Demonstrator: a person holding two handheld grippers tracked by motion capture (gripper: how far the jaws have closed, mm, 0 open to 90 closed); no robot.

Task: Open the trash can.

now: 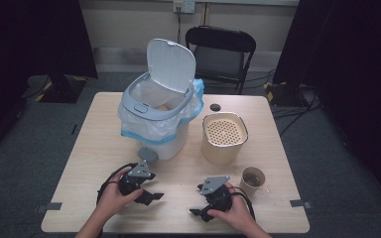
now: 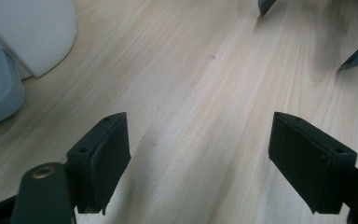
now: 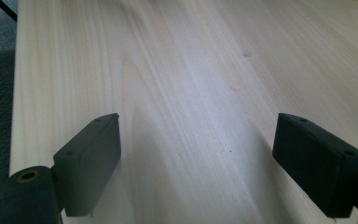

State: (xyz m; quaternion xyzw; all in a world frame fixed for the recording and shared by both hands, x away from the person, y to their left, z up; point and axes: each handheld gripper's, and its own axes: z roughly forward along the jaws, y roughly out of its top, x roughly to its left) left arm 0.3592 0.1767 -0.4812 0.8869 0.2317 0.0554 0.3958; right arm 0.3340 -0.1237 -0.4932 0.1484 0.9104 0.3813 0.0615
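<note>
high view: left gripper [image 1: 149, 194] and right gripper [image 1: 202, 206] sit low on table [image 1: 278, 148], jaws wide apart, holding nothing. bin [image 1: 156, 116] at 12 o'clock of left gripper, lid up.

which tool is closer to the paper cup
Right. The right tool lies on the table just left of the paper cup, near the front edge. The left tool sits farther left, in front of the bin, with the right tool between it and the cup.
</note>
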